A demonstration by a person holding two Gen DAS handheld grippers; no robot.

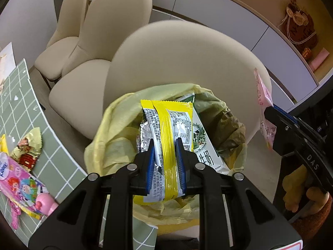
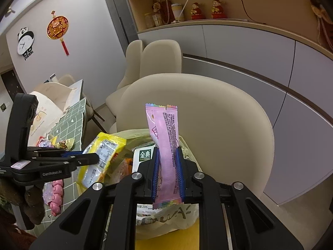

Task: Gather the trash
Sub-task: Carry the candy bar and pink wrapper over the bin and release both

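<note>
- The yellow-and-white foil snack wrapper [image 1: 166, 137] is light, thin and limp, and its film looks slippery; it hangs over the open yellow plastic bin bag [image 1: 108, 137]. The best hold is across its flat middle, where the left gripper [image 1: 165, 162] has it now, its blue fingers [image 1: 150, 162] closed on both sides.
- The long pink plastic sachet [image 2: 166, 145] is just as light and soft, but stiff enough to stand upright. The right gripper [image 2: 168, 173] pinches it at its lower half, fingers nearly closed on it, above the same bag.
- I judge both will fall straight when released, since the bag mouth lies just under them.
- Count: two wrappers in the fingers, one per gripper.
- Inside the bag I see one white-and-green milk carton [image 1: 205, 145] and some crumpled foil; other pieces I cannot count.
- On the green checked worktop [image 1: 60, 162] at least three packets remain, among them a gold-and-red sweet wrapper [image 1: 28, 150] and a pink tissue pack [image 1: 14, 173].
- Three cream chairs [image 1: 179, 58] stand behind.
</note>
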